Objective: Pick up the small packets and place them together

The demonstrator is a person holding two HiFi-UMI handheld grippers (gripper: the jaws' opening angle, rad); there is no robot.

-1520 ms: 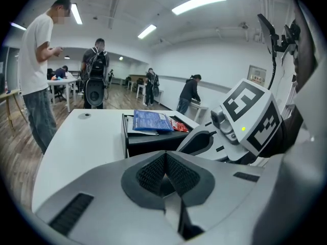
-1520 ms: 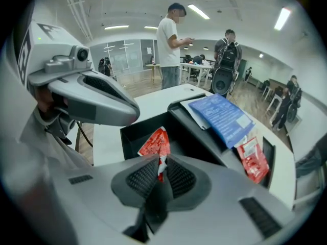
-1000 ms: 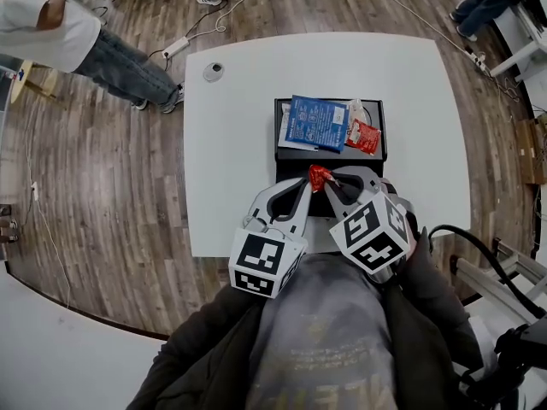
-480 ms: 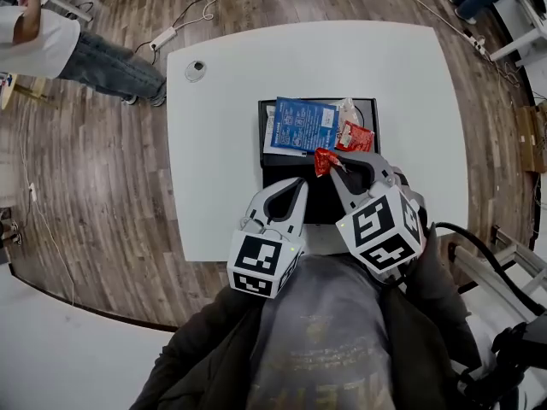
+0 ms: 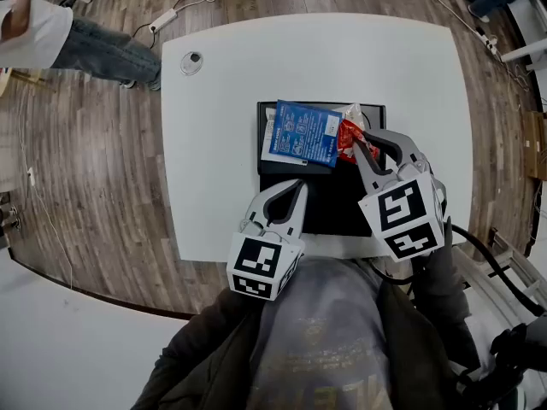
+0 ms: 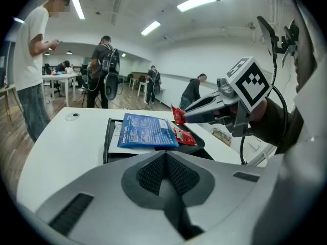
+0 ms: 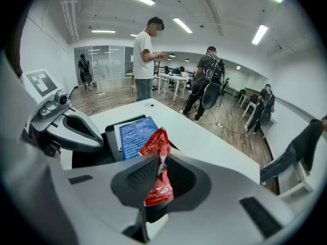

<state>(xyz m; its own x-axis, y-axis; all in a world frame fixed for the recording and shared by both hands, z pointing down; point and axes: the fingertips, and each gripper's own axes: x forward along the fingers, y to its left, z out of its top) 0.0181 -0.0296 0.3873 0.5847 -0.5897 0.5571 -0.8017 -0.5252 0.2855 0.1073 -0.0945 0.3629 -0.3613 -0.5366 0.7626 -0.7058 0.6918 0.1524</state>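
Right gripper view: right gripper (image 7: 159, 167) pinches red packet (image 7: 155, 146). Left gripper (image 6: 164, 162) has jaws together, blue "BREW GUIDE" packet (image 6: 145, 130) at twelve o'clock.

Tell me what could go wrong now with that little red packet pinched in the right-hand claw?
The right gripper pinches the red packet by a narrow strip, so it might slip or twist out before it is set down.
The blue packet and a second red packet crowd the far end of the black tray; a careless release could nudge them or miss the tray.
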